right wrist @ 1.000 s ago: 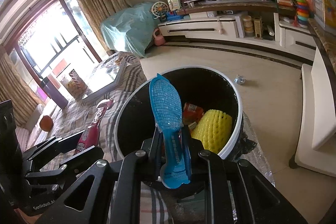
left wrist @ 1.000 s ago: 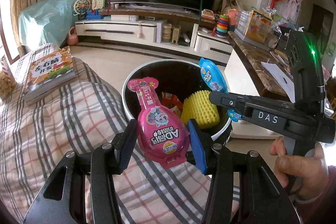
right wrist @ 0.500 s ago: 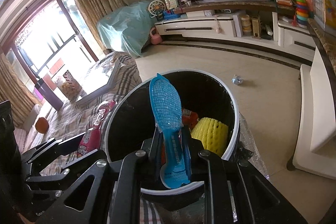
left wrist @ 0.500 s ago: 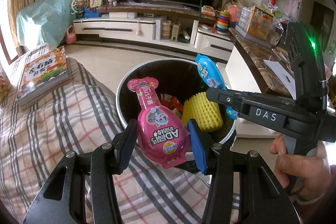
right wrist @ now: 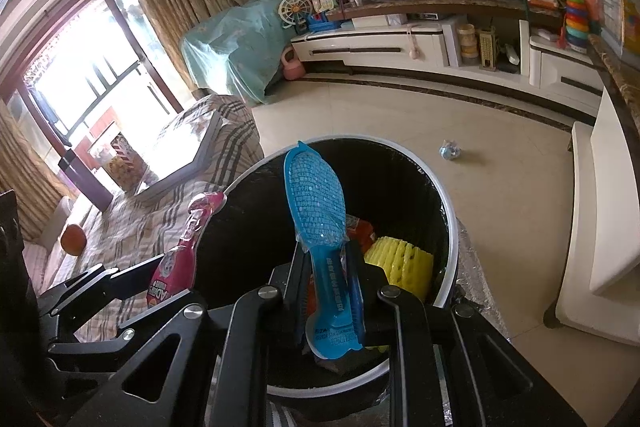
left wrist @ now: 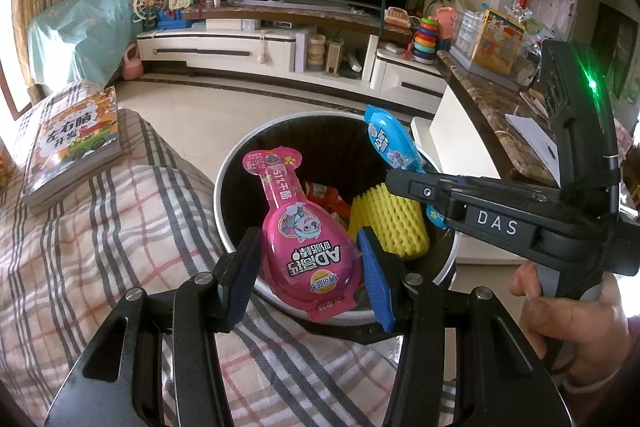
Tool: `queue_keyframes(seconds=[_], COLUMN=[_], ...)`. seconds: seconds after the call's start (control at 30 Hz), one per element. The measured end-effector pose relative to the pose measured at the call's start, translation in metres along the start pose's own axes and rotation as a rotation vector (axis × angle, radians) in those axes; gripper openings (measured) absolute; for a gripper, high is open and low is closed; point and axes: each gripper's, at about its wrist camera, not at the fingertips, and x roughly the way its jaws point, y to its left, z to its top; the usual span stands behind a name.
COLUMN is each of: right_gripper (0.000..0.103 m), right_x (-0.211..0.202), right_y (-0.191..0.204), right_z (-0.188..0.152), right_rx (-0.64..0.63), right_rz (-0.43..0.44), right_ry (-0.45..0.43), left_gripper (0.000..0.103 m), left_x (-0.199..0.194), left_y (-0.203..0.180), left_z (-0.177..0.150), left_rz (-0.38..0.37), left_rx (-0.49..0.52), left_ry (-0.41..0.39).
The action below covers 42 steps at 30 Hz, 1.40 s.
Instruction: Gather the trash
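Trash is in both of your grippers, and both hang over the round bin (left wrist: 224,187), a black-lined tub with a white rim that stands on the floor just beside the checked blanket (left wrist: 100,247).

Your left gripper (left wrist: 308,267) has its jaws clamped on the wide lower half of a pink egg-shaped wrapper (left wrist: 296,227); the wrapper's narrow neck points up and away from you, over the bin's near rim. In the right wrist view the same pink wrapper (right wrist: 176,267) shows edge-on at the bin's left side.

Your right gripper (right wrist: 330,303) has its jaws nearly together, pinched on the stem of a blue wrapper (right wrist: 316,211) of the same shape, whose broad dimpled end stands up over the open mouth of the bin. From the left wrist view that blue wrapper (left wrist: 390,143) sits above the bin's far right rim, and your hand (left wrist: 576,315) grips the handle below it.

Inside the bin lie a yellow foam net sleeve (left wrist: 388,223) and something orange-red (left wrist: 324,195) beside it. A picture book (left wrist: 72,147) rests on the blanket, well left of the bin. A small crumpled scrap (right wrist: 450,151) lies on the floor tiles beyond the bin.
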Motion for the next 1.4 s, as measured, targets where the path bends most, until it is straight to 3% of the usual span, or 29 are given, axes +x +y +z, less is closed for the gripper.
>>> queue_keyframes(seconds=[0.57, 0.77, 0.83, 0.93, 1.13, 1.2, 1.27, 1.4], right_gripper=[0.018, 0.023, 0.027, 0.040, 0.051, 0.066, 0.073, 0.080], right_x=[0.011, 0.010, 0.008, 0.003, -0.011, -0.018, -0.024, -0.038], right_y=[-0.006, -0.012, -0.014, -0.015, -0.014, -0.012, -0.008, 0.004], right_z=[0.006, 0.011, 0.013, 0.014, 0.009, 0.005, 0.001, -0.015], right_rx=[0.025, 0.050, 0.056, 0.064, 0.084, 0.089, 0.088, 0.088], right_rz=[-0.007, -0.003, -0.004, -0.001, 0.011, 0.012, 0.014, 0.025], right_ry=[0.024, 0.024, 0.017, -0.001, -0.039, -0.057, -0.076, -0.098], left_gripper=[0.049, 0.051, 0.061, 0.073, 0.074, 0.074, 0.074, 0.075], left_x=[0.014, 0.018, 0.016, 0.012, -0.004, -0.014, -0.023, -0.045], left_y=[-0.001, -0.003, -0.005, -0.006, 0.003, 0.008, 0.014, 0.024], left_z=[0.007, 0.011, 0.011, 0.009, -0.003, -0.012, -0.022, -0.044], left_rz=[-0.003, 0.003, 0.009, 0.024, 0.024, 0.017, 0.017, 0.019], left_rx=[-0.004, -0.001, 0.000, 0.002, -0.039, -0.067, -0.091, -0.147], left_ry=[0.026, 0.041, 0.034, 0.021, 0.001, -0.006, -0.017, -0.036])
